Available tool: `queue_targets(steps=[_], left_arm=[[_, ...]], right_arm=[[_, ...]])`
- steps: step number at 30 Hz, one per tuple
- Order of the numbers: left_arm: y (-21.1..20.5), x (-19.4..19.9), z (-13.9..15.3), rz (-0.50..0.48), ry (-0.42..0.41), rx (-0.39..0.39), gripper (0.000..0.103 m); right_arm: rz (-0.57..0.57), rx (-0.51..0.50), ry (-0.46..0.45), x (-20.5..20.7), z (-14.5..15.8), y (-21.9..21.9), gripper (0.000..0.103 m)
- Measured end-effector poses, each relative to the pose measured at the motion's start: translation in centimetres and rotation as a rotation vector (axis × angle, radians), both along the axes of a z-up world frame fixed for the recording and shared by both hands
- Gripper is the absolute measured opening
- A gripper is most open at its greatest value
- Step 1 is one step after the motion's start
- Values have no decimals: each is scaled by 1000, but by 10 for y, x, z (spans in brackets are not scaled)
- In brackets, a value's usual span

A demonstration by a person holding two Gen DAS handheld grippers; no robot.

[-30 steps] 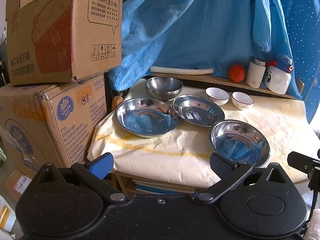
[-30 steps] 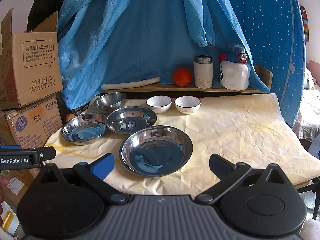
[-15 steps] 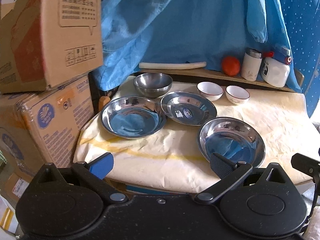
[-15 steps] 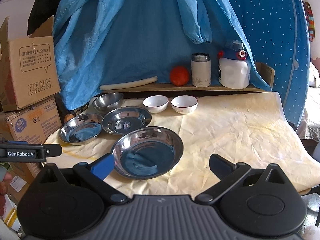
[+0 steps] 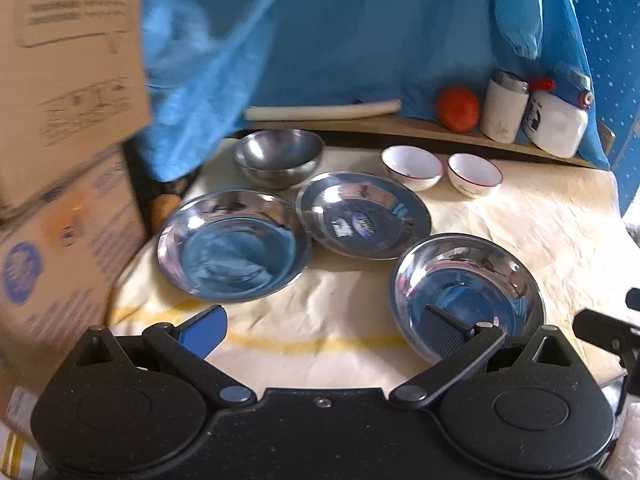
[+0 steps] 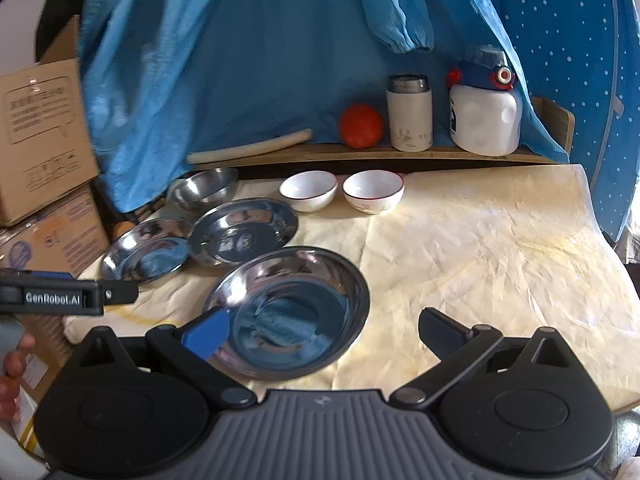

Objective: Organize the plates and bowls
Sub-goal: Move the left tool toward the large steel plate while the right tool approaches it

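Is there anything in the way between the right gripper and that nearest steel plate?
Nothing visible. The right gripper hangs open just short of the nearest steel plate, with its blue finger overlapping the plate's near rim in the right wrist view.

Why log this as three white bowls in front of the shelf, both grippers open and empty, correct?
Not quite: the right wrist view shows two white bowls, not three. Both grippers, left and right, are open and empty, and the bowls do sit before the shelf.
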State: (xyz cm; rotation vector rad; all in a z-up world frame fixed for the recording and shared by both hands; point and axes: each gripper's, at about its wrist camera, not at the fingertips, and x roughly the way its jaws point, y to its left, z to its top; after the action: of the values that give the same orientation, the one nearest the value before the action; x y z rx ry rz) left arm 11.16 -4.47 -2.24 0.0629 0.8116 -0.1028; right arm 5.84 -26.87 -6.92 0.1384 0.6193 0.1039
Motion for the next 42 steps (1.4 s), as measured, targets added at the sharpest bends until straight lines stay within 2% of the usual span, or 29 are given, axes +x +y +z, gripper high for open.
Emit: queue_targets(steps=[6,13,20,29,33,37,42], left_arm=[[-3,34,-11,-90,26,-8,102],[24,63,-15,-82,54,27,102],[64,91,-19,0,84,81,102],[87,95,-26,157,139,19,102],[87,94,-29,226,150,22,102],[92,96,-32,312,174,-11,102],[94,97,-40,389,203,-87,94]], right_arm=[[-30,-14,32,31,-8,7,103],[17,-17,28,59,-9,34,103],[104,-10,17,94,-9,65,103],[278,-56,36,136,1,86,103],[399,-68,42,163,7,93,101],[527,-96,57,188,11,113,99],[683,-105,100,221,9,138,91]])
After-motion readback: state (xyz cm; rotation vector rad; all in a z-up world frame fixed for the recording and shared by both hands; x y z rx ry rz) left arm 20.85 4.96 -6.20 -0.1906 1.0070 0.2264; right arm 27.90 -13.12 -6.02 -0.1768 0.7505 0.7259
